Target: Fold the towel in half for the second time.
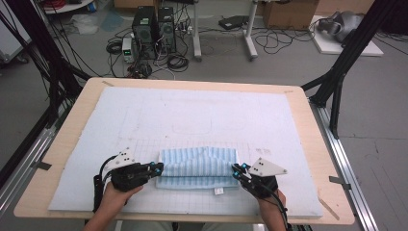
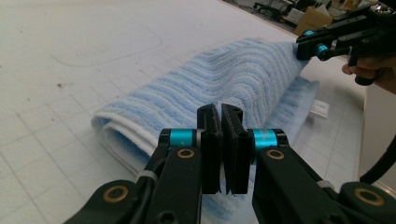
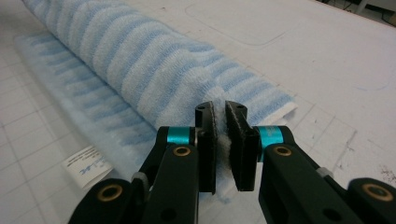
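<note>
Left gripper (image 2: 220,154) pinching towel (image 2: 224,79), label (image 3: 86,165) beside right gripper (image 3: 220,149)

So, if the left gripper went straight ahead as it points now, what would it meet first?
The folded blue striped towel: the left gripper is already shut on its near end, so it would push into the towel.

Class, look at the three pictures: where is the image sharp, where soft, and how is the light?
High view: even light, faint shadows, slightly soft. Left gripper view: towel sharp, left claw softer. Right gripper view: right claw and towel crisp.
</note>
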